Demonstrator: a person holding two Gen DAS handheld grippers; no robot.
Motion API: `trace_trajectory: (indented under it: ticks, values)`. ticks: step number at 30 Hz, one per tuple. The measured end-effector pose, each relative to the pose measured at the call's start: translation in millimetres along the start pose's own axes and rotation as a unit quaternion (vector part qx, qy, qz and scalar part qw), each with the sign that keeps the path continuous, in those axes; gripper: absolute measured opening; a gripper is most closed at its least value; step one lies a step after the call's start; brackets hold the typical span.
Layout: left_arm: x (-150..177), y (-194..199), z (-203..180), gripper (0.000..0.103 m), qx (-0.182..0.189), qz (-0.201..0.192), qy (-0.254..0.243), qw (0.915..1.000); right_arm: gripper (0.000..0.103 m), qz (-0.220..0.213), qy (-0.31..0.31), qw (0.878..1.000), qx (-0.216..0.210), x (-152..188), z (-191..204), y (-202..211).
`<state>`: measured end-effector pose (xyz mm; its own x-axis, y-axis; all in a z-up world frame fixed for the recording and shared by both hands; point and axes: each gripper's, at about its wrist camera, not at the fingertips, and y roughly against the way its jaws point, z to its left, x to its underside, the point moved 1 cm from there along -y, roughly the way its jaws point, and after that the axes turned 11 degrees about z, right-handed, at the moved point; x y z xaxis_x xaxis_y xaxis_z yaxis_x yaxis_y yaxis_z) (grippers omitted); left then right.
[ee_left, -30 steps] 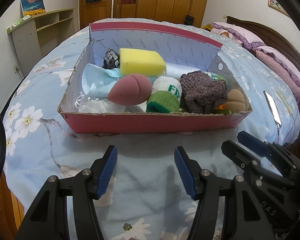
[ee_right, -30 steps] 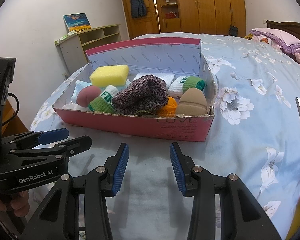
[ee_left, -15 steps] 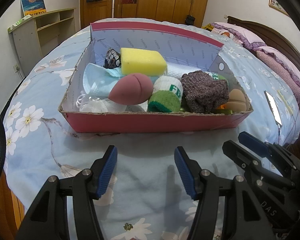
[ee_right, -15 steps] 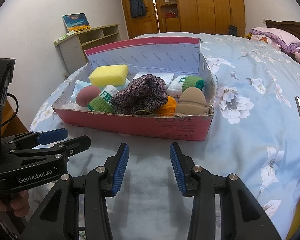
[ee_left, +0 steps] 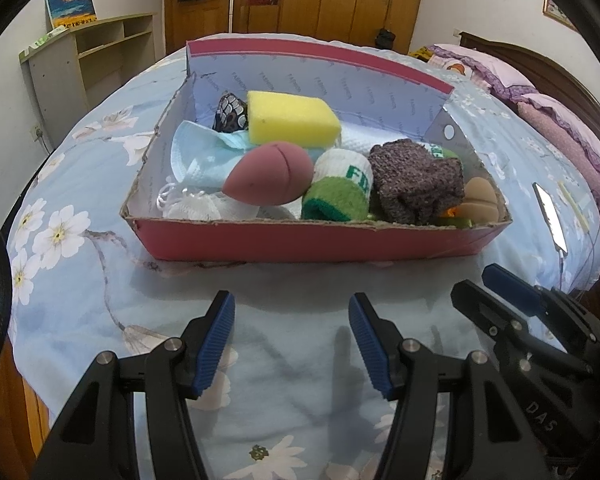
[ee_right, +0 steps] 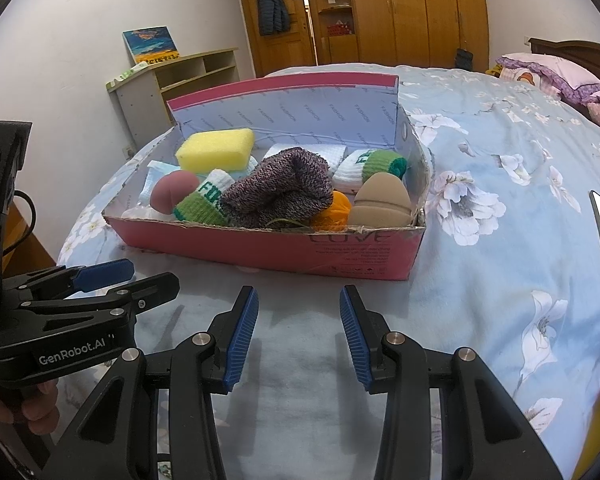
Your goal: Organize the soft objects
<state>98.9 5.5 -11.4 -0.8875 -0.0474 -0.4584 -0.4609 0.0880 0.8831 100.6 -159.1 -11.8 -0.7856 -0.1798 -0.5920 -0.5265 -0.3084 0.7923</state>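
Soft things packed in red box (ee_left: 260, 240) on bed (ee_left: 80, 280). Left claw (ee_left: 292, 340) and right claw (ee_right: 298, 334) held wide, empty, above bedspread before box.

I see a red cardboard box (ee_left: 260, 240) with rough torn rim, a porous yellow foam sponge (ee_left: 292, 122), a fuzzy purple knitted sock (ee_right: 284, 190), matt blue ribbed rubber pads (ee_right: 242, 334), a soft cotton flowered bedsheet (ee_right: 500, 240)
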Motion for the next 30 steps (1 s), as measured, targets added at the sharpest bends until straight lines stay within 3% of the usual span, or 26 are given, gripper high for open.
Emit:
trace_trajectory:
  ticks: [30]
  values:
    - [-2.3,4.4,3.5,0.063,-0.006,0.005,0.007,0.9999,0.044,0.001,0.0,1.0,0.001,-0.1,-0.8,0.3]
